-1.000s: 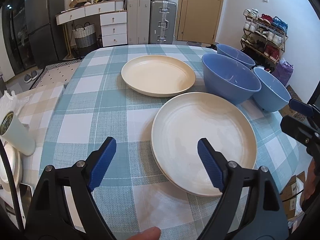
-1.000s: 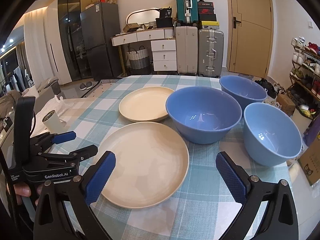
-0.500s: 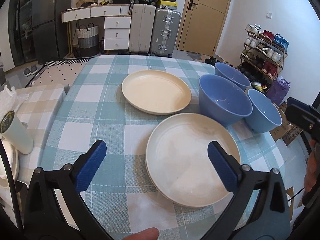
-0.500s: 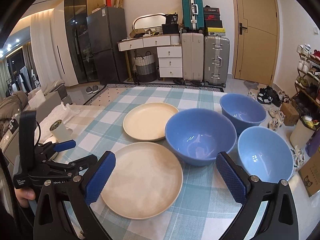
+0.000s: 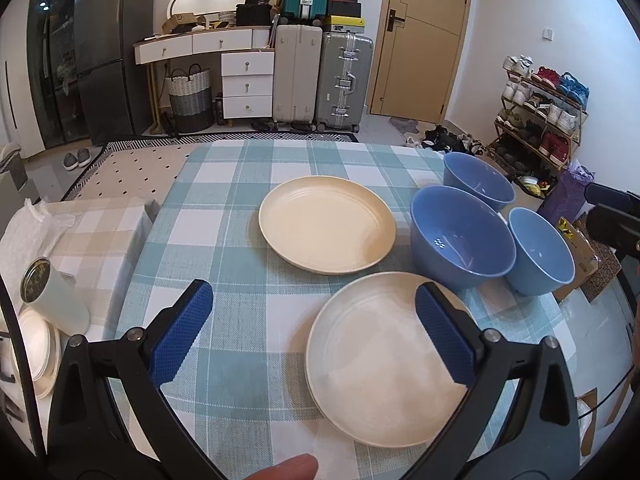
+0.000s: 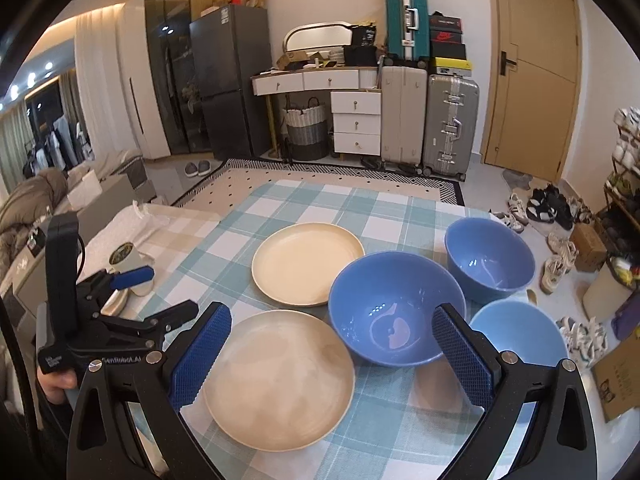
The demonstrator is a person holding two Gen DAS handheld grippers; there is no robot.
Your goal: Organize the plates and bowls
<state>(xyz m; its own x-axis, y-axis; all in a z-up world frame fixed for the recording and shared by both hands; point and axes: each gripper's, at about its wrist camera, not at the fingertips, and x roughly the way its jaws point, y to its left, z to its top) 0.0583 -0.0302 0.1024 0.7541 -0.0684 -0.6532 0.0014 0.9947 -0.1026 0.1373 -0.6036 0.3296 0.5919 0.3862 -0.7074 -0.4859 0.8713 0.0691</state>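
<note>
Two cream plates (image 5: pixel 326 228) (image 5: pixel 384 358) and three blue bowls (image 5: pixel 462 236) (image 5: pixel 478 180) (image 5: pixel 542 250) sat on my checked desk (image 5: pixel 240 248), the bowls clustered right of the far plate, the second plate nearer me. Both my left tongs (image 5: pixel 314 336) and right tongs (image 6: pixel 330 360) hung spread, pinching nothing. One white cup (image 5: pixel 54 298) lay left of the far plate, off the desk.
</note>
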